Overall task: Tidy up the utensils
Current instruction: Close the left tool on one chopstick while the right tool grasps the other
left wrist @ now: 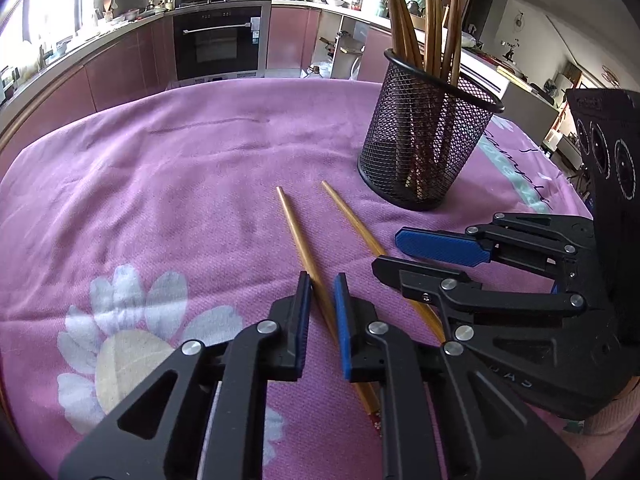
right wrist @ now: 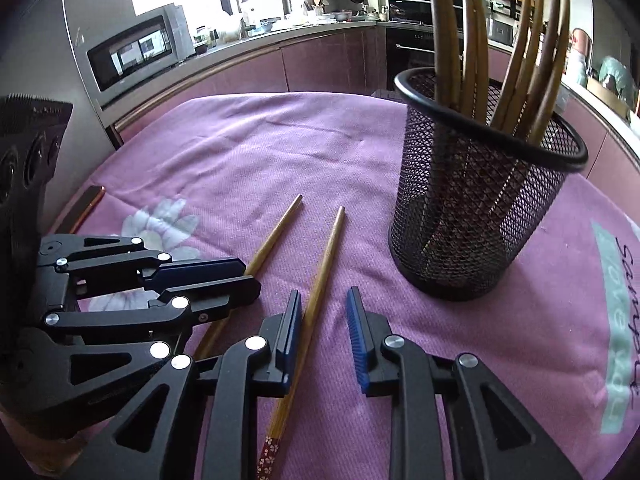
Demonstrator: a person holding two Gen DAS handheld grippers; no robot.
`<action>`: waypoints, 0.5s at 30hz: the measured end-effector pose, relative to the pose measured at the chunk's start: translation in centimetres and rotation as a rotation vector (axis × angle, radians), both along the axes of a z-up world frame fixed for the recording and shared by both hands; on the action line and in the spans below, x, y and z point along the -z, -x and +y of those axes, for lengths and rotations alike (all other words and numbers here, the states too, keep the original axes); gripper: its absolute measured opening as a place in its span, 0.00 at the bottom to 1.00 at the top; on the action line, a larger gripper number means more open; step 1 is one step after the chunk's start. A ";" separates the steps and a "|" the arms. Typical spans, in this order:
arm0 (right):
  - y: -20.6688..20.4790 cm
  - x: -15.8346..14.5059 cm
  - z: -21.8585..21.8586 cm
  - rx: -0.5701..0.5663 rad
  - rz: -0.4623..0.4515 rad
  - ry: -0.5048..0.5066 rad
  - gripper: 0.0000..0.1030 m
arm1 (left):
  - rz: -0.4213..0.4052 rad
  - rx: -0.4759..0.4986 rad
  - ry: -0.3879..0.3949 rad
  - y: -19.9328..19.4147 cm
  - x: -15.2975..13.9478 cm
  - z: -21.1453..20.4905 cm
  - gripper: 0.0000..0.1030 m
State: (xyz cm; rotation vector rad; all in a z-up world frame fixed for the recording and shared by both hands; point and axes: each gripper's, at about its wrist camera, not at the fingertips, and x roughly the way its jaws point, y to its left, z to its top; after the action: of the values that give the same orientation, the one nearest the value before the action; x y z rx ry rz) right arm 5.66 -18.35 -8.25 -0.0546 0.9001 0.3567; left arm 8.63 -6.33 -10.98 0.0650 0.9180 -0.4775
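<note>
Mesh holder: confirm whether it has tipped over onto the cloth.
No: the mesh holder stands upright on the purple cloth, with chopsticks sticking up out of its open top.

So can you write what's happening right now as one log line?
left claw: open around left chopstick | right claw: open around right chopstick | both chopsticks flat on purple cloth | mesh cup: upright, holds more

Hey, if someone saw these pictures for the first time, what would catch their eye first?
Probably the black mesh holder crammed with upright chopsticks, standing at the far right of the purple cloth. Next, the two loose chopsticks lying side by side in front of it: the left gripper straddles the left chopstick and the right gripper straddles the right chopstick, both with jaws open.
</note>
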 end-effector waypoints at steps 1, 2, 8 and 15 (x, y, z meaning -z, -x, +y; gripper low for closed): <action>-0.1 0.0 -0.1 0.001 0.002 -0.002 0.19 | 0.001 0.000 0.001 0.0 0.0 0.0 0.12; -0.1 0.0 -0.1 0.002 0.003 -0.002 0.18 | 0.000 0.000 0.001 -0.1 0.0 -0.1 0.12; -0.3 0.0 -0.6 0.018 0.007 -0.025 0.10 | 0.002 0.000 0.005 0.0 0.0 -0.2 0.11; -0.2 0.0 -1.1 0.031 0.016 -0.057 0.05 | 0.009 -0.006 0.021 -0.1 0.0 -0.4 0.09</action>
State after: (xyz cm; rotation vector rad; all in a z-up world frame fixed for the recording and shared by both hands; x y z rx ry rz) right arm 5.87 -19.42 -8.28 0.0144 0.9056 0.3545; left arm 8.70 -6.74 -11.00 0.0405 0.9215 -0.4822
